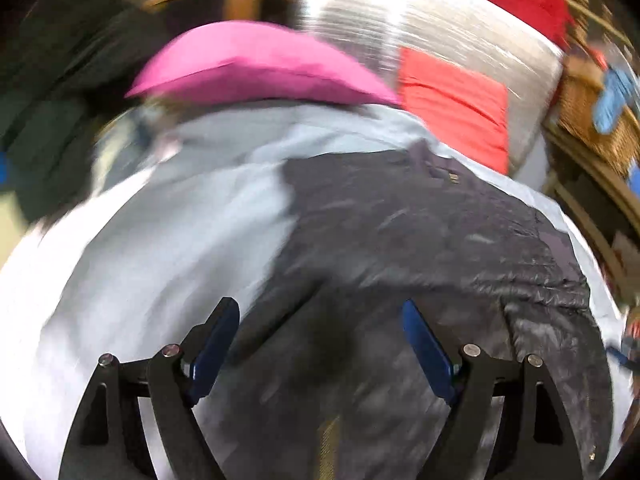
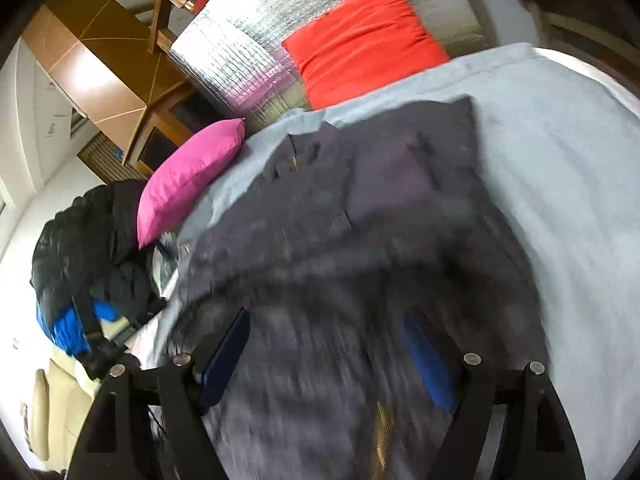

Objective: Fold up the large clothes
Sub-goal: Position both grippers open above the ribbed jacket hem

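Observation:
A large dark grey quilted jacket (image 1: pixel 420 248) lies spread on a pale grey bed sheet (image 1: pixel 168 240); it also shows in the right wrist view (image 2: pixel 360 216), with the sheet (image 2: pixel 560 184) around it. My left gripper (image 1: pixel 320 312) is open, just above the jacket's near part, holding nothing. My right gripper (image 2: pixel 326 320) is open over the jacket's near end, holding nothing. Both views are motion-blurred.
A pink pillow (image 1: pixel 256 68) and a red pillow (image 1: pixel 456 108) lie at the head of the bed against a silver foil panel (image 1: pixel 440 20). In the right wrist view a pile of black and blue clothes (image 2: pixel 88 248) sits at the bed's left edge, beside wooden furniture (image 2: pixel 104 60).

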